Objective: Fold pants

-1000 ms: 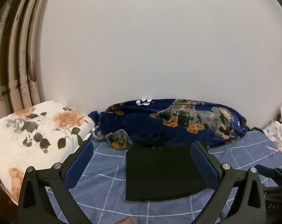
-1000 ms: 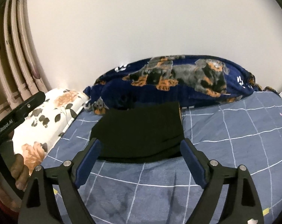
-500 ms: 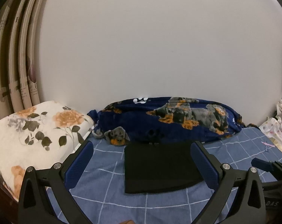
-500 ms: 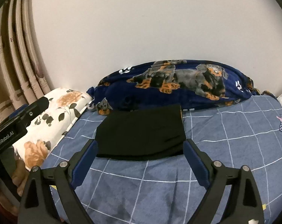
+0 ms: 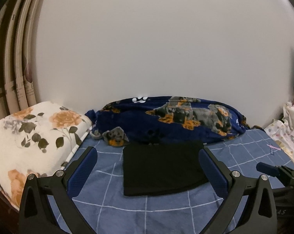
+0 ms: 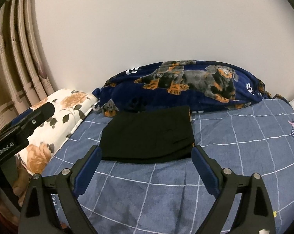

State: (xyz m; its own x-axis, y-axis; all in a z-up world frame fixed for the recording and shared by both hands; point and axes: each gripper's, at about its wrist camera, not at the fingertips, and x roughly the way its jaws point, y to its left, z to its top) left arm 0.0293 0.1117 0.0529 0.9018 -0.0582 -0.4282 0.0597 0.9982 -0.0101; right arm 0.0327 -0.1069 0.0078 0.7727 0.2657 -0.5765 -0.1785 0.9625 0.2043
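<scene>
The black pants (image 5: 162, 167) lie folded into a flat rectangle on the blue checked bed sheet (image 5: 147, 210); they also show in the right wrist view (image 6: 149, 134). My left gripper (image 5: 148, 154) is open and empty, held back from the near edge of the pants. My right gripper (image 6: 147, 152) is open and empty, also short of the pants and above the sheet. The left gripper's body (image 6: 20, 128) shows at the left of the right wrist view, and the right gripper's tip (image 5: 273, 169) shows at the right of the left wrist view.
A navy blanket with dog prints (image 5: 176, 120) lies bunched along the white wall behind the pants. A floral pillow (image 5: 30, 136) sits at the left. Curtains (image 6: 14, 68) hang at the far left. Pale spotted cloth (image 5: 287, 128) lies at the right edge.
Both grippers have drawn back and risen from the folded pants, so the pants look smaller and farther. Both stay open and the pants have not moved.
</scene>
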